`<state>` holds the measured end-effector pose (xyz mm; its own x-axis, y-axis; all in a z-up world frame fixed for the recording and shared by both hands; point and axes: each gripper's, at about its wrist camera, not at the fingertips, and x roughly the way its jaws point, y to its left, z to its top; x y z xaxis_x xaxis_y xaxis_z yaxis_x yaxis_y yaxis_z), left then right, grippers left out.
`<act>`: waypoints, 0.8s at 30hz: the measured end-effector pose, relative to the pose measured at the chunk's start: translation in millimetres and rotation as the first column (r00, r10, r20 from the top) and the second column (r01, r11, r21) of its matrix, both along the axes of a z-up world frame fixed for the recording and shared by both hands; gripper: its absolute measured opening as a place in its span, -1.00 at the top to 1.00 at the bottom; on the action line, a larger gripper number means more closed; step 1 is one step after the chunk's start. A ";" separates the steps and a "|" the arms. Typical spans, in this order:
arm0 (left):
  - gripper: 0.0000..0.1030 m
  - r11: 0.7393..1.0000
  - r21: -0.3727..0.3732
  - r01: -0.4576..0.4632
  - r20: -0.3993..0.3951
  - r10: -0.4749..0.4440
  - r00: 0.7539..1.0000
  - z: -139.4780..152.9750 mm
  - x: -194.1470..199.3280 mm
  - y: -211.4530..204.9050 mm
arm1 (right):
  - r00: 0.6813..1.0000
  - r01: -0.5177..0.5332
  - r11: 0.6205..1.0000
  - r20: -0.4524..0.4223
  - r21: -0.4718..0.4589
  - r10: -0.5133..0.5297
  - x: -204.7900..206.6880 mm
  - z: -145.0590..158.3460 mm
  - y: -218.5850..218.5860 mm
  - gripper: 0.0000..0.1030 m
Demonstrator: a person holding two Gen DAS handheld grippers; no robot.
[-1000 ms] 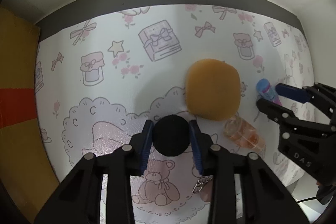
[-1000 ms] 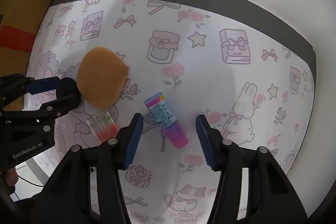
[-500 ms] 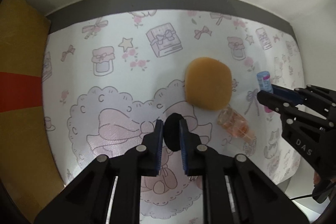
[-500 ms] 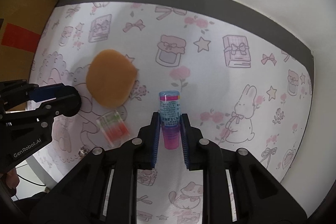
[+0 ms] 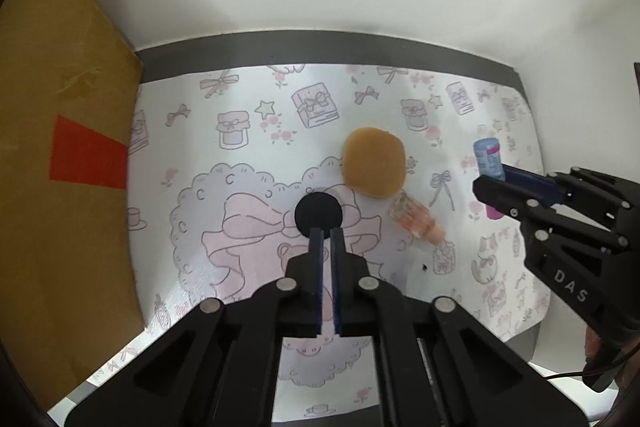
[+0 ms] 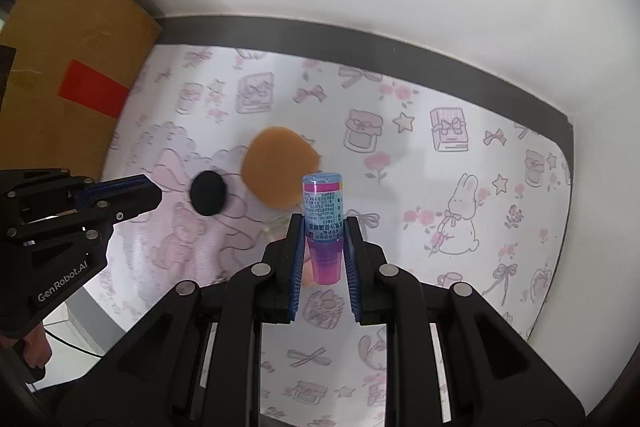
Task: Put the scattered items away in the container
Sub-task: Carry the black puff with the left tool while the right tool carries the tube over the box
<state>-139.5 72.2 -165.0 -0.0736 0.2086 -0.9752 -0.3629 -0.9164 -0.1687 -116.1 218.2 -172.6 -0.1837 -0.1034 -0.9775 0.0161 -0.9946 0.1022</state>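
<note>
Left tongs closed on the edge of a black round puff, held above the patterned desk; right tongs gripping a blue-and-pink tube upright between the pads; orange sponge and clear pink bottle lie on the desk, touching; cardboard box at left edge.

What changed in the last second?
The right gripper closed on the blue-and-pink plastic tube and lifted it. The left gripper closed and rose empty; the black round pad stayed on the patterned mat. The orange rounded sponge and clear small bottle did not move.
</note>
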 end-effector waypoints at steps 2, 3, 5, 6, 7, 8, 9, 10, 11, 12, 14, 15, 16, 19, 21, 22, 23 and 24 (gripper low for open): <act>0.95 1.000 0.008 0.001 -0.014 -0.001 1.000 8.6 4.4 -4.6 | 1.000 0.003 1.000 -0.017 0.001 -0.003 0.5 8.3 -3.1 0.62; 0.95 1.000 0.011 0.002 -0.020 -0.002 1.000 12.0 6.9 -6.6 | 1.000 0.004 1.000 -0.028 0.001 -0.004 4.3 14.6 -4.1 0.62; 0.95 1.000 0.026 0.002 -0.027 -0.001 1.000 14.8 10.7 -9.7 | 0.999 0.004 1.000 -0.047 0.004 -0.004 6.6 22.1 -12.6 0.62; 0.94 0.999 0.039 0.002 -0.027 -0.001 1.000 14.0 12.0 -11.2 | 0.998 0.004 1.000 -0.056 0.006 -0.004 8.0 25.9 -15.6 0.62; 0.92 0.999 0.042 0.007 -0.018 -0.006 1.000 10.9 13.1 -11.8 | 0.998 0.006 1.000 -0.064 0.007 -0.005 9.7 30.2 -17.9 0.62; 0.90 0.999 0.043 0.012 -0.003 -0.012 1.000 7.8 14.0 -12.1 | 0.998 0.006 1.000 -0.070 0.008 -0.006 10.7 32.3 -20.6 0.62; 0.78 0.999 0.046 0.016 0.009 -0.016 1.000 4.2 14.8 -11.6 | 0.997 0.007 1.000 -0.074 0.012 -0.006 12.9 35.4 -21.7 0.62; 0.61 0.999 0.047 0.019 0.015 -0.020 1.000 1.5 16.1 -11.5 | 0.997 0.008 1.000 -0.077 0.017 -0.006 15.6 37.8 -22.3 0.62; 0.52 0.999 0.040 0.026 0.014 -0.027 1.000 -1.8 17.8 -10.0 | 0.997 0.009 1.000 -0.078 0.020 -0.008 18.6 39.5 -22.2 0.62; 0.34 0.999 0.032 0.035 0.009 -0.035 0.999 -4.8 19.2 -7.9 | 0.997 0.013 1.000 -0.079 0.021 -0.011 22.4 41.1 -21.4 0.62; 0.07 0.999 0.016 0.052 -0.002 -0.052 0.999 -10.2 21.2 -3.1 | 0.997 0.018 1.000 -0.079 0.024 -0.016 28.1 41.6 -18.9 0.62; -0.01 0.998 0.007 0.058 -0.009 -0.058 0.998 -13.1 21.4 -0.4 | 0.997 0.022 0.999 -0.076 0.024 -0.020 31.3 40.7 -18.2 0.62; -0.05 0.998 -0.005 0.060 -0.013 -0.061 0.998 -16.0 20.9 2.2 | 0.997 0.026 0.999 -0.073 0.022 -0.024 33.8 39.8 -17.6 0.62; -0.05 0.998 -0.021 0.061 -0.013 -0.062 0.998 -25.3 16.9 8.4 | 0.998 0.046 0.999 -0.052 0.006 -0.046 39.6 34.6 -14.1 0.62; -0.05 0.997 -0.037 0.063 -0.007 -0.063 0.998 -33.5 12.0 12.5 | 0.997 0.060 0.998 -0.039 -0.002 -0.060 42.4 29.6 -9.3 0.62; -0.05 0.997 -0.038 0.060 -0.006 -0.061 0.998 -38.5 9.2 14.6 | 0.997 0.066 0.998 -0.032 -0.006 -0.067 43.3 26.5 -6.4 0.62; -0.05 0.997 -0.046 0.060 -0.002 -0.060 0.998 -44.5 6.0 17.0 | 0.997 0.073 0.997 -0.025 -0.011 -0.074 43.9 23.2 -3.1 0.62; -0.05 0.997 -0.055 0.061 0.003 -0.061 0.998 -49.5 3.4 18.9 | 0.997 0.080 0.997 -0.019 -0.016 -0.080 44.2 19.8 0.2 0.62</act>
